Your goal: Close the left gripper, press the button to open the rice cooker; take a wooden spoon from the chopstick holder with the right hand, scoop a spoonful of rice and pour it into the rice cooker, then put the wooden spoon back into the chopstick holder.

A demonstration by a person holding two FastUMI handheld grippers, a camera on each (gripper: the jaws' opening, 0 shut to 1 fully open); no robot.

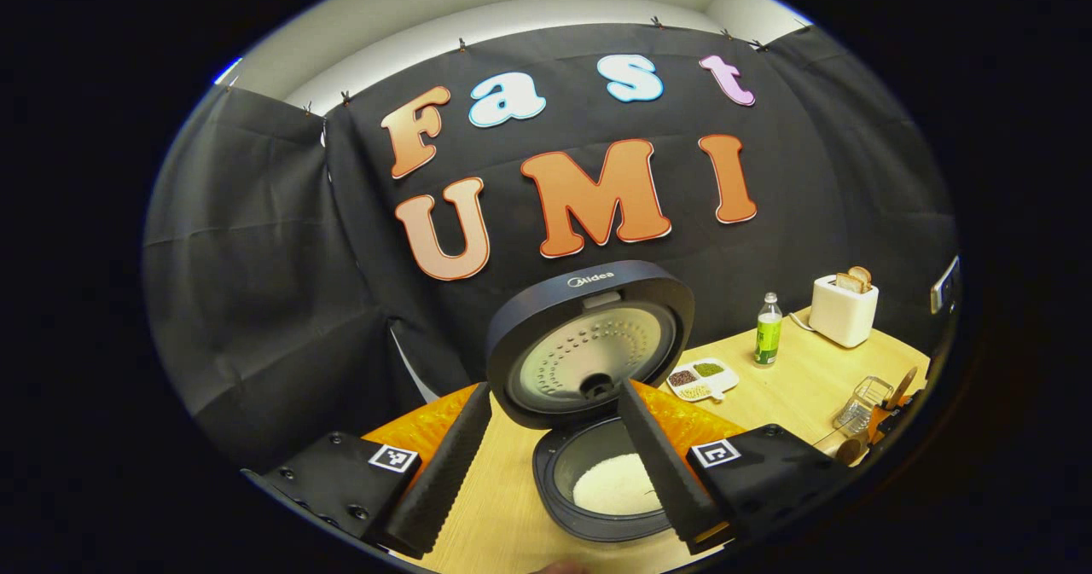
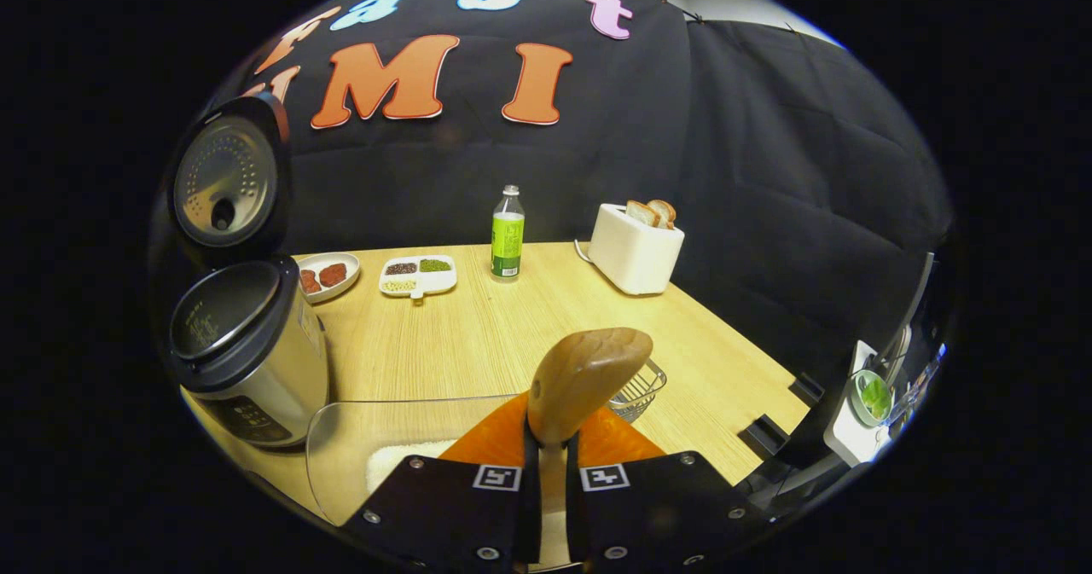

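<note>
The rice cooker (image 1: pixel 597 480) stands with its lid (image 1: pixel 589 339) raised and white rice (image 1: pixel 616 484) in the pot. My left gripper (image 1: pixel 553 395) is open just in front of it, one finger on each side of the lid, holding nothing. My right gripper (image 2: pixel 547 450) is shut on the handle of the wooden spoon (image 2: pixel 587 378), whose bowl points up. Right behind the spoon is the wire chopstick holder (image 2: pixel 641 386). Below left of my right gripper lies a clear container of rice (image 2: pixel 388 463). The cooker (image 2: pixel 247 356) and its lid (image 2: pixel 226 182) are at the left of the right gripper view.
At the back of the wooden table (image 2: pixel 478 335) are a green-labelled bottle (image 2: pixel 508 234), a white toaster (image 2: pixel 633 250) with bread, a divided dish of grains (image 2: pixel 418 275) and a small plate (image 2: pixel 324 275). A small plant pot (image 2: pixel 872 395) sits off the table's right edge.
</note>
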